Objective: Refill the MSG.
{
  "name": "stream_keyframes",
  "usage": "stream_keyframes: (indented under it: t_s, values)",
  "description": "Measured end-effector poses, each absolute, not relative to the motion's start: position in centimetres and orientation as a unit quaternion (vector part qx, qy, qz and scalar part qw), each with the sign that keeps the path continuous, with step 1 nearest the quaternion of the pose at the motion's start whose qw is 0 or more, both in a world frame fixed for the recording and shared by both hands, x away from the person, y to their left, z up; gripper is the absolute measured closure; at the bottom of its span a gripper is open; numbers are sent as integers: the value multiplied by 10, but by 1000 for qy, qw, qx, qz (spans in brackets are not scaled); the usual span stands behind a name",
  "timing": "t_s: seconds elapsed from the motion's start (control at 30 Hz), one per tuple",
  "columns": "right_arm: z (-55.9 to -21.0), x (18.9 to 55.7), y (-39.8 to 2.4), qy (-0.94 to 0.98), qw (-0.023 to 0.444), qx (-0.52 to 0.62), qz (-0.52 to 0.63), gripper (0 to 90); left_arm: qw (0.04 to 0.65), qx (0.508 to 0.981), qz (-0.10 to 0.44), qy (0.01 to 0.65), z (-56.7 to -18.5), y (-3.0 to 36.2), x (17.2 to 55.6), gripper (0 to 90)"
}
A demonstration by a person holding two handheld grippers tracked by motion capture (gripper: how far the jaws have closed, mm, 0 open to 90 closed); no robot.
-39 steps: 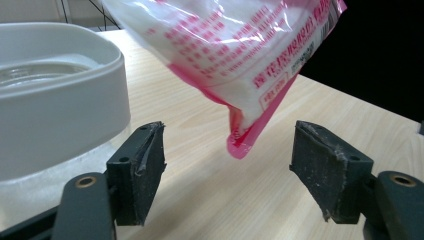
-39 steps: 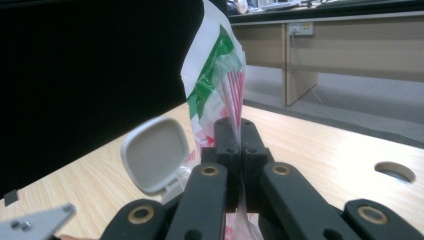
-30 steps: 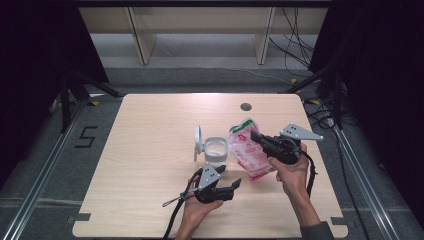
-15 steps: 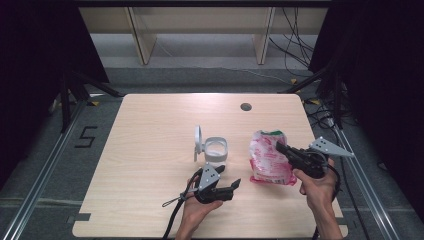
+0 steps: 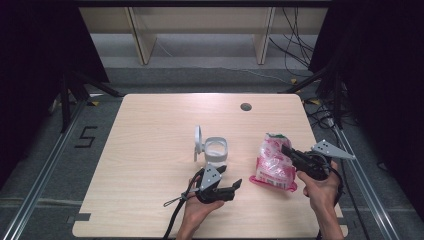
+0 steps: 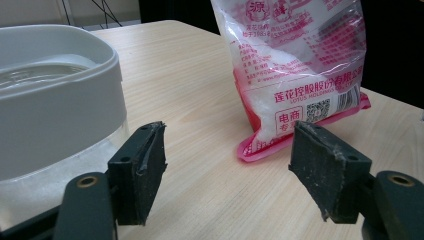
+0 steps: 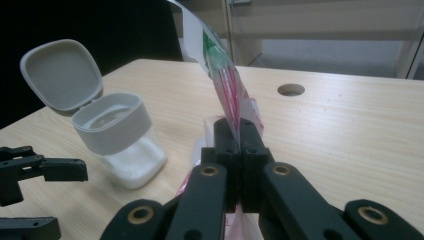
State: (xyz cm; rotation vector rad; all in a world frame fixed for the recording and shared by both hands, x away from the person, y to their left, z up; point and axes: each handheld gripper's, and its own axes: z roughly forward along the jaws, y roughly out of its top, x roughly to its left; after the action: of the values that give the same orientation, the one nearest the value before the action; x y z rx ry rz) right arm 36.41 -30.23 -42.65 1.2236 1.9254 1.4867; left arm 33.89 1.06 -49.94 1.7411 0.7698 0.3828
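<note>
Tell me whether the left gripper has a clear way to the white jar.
Probably yes: the left gripper is open and empty, the white jar stands just beyond it with nothing between, and the pink bag lies off to the side.

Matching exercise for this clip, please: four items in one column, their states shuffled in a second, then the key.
Items:
1. bag
2. jar
3. left gripper
4. hole

States:
A. jaws open, nothing between them
B. lid flipped up, white grains inside
C. pinched by the right gripper
D. in the table, far side

Pairs: 1-C, 2-B, 3-A, 4-D
</note>
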Motion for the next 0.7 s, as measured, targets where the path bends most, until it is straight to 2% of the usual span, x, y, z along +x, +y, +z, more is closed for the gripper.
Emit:
stream_keyframes:
  t_s: [0.07, 0.1, 0.13, 0.47, 0.63, 0.7]
  values:
    - [-429, 366, -303, 693, 208, 435, 536, 900, 562, 741, 165, 329, -500, 10, 339, 298]
    - [-430, 364, -300, 689, 193, 454, 531, 900, 559, 743, 165, 329, -500, 11, 339, 297]
    - [-432, 369, -305, 703, 208, 428, 528, 900, 559, 743, 165, 330, -500, 11, 339, 296]
    - [-449, 375, -303, 706, 203, 451, 507, 900, 560, 742, 165, 330, -501, 13, 341, 295]
    - [-460, 376, -305, 706, 184, 479, 488, 900, 559, 740, 167, 334, -501, 14, 341, 294]
    - [-461, 378, -305, 711, 197, 464, 491, 900, 557, 741, 168, 335, -501, 15, 341, 293]
